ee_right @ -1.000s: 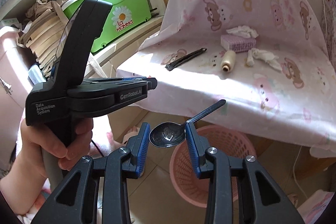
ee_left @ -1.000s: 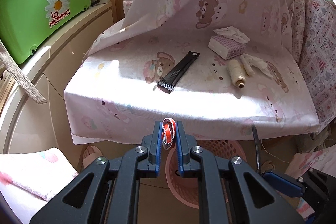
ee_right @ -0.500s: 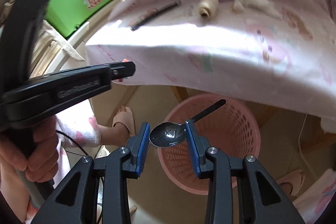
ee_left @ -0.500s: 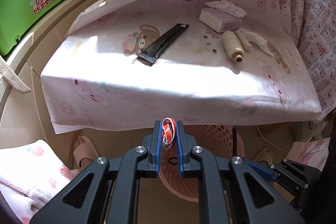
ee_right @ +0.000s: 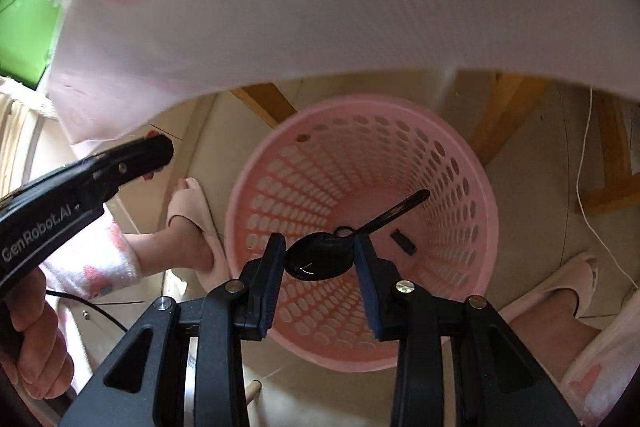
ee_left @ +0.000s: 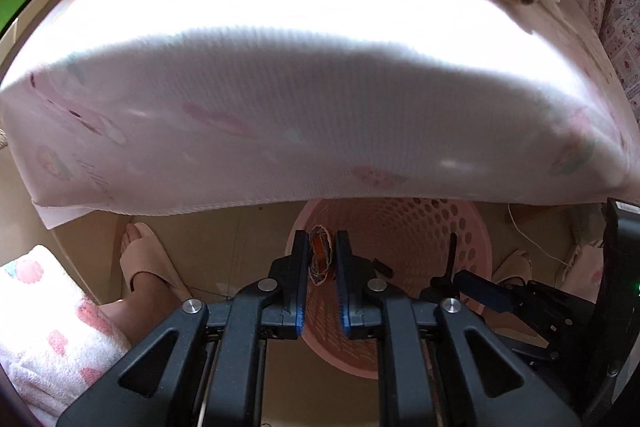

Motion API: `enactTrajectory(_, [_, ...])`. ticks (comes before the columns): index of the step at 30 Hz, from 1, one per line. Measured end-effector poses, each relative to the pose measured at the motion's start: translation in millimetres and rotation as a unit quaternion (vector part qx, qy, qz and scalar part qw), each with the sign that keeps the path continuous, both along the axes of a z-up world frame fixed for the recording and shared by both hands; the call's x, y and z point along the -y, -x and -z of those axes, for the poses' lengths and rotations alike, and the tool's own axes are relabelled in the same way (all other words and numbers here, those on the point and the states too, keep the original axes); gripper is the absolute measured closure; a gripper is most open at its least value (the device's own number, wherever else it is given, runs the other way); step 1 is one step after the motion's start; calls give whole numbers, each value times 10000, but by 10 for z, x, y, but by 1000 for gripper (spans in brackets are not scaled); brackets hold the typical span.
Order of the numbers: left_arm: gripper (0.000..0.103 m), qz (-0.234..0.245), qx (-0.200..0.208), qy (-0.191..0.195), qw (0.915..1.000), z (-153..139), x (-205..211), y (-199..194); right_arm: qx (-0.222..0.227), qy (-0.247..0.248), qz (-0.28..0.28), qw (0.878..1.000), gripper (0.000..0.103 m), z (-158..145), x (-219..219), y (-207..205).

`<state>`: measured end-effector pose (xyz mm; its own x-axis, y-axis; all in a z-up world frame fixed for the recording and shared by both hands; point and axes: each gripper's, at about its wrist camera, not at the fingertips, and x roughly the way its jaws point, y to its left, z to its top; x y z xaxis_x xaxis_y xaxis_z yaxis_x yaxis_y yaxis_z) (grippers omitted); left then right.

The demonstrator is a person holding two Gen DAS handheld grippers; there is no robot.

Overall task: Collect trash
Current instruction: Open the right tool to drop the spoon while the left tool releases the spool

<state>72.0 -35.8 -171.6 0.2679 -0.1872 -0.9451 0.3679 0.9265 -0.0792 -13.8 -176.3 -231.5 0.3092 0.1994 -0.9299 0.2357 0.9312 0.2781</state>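
Left wrist view: the left gripper [ee_left: 322,259] is clamped on a crumpled red-and-white wrapper [ee_left: 320,257], poised over the near left rim of the pink perforated basket [ee_left: 472,239] — the opening lies ahead and to the right.

Right wrist view: the right gripper [ee_right: 320,259] pinches the bowl of a black plastic spoon [ee_right: 320,261], handle slanting up and right, directly above the basket's [ee_right: 486,195] mouth — the better-placed of the 2.

Right gripper [ee_right: 320,257] holds spoon [ee_right: 320,261] over basket [ee_right: 472,163].
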Motion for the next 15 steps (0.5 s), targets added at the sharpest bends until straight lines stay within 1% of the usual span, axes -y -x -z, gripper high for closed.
enactTrajectory(2, [91, 11, -67, -211, 9998, 123, 36, 0, -84, 22, 29, 10000, 66, 71, 2, -13])
enactTrajectory(5, [91, 197, -183, -555, 9981, 333, 102, 21, -223, 46, 95, 9997, 66, 181, 28, 9])
enactTrajectory(9, [90, 341, -457, -745, 9956, 573, 155, 42, -464, 76, 146, 9988, 66, 319, 39, 10])
enactTrajectory(11, [90, 348, -673, -723, 9945, 677, 155, 52, -482, 104, 184, 9986, 65, 349, 78, 24])
enactTrajectory(13, [90, 295, -889, -589, 9939, 743, 130, 49, -493, 88, 224, 9985, 65, 364, 104, 22])
enactTrajectory(15, [89, 338, -917, -529, 9938, 758, 131, 46, -456, 22, 284, 9986, 65, 366, 112, 46])
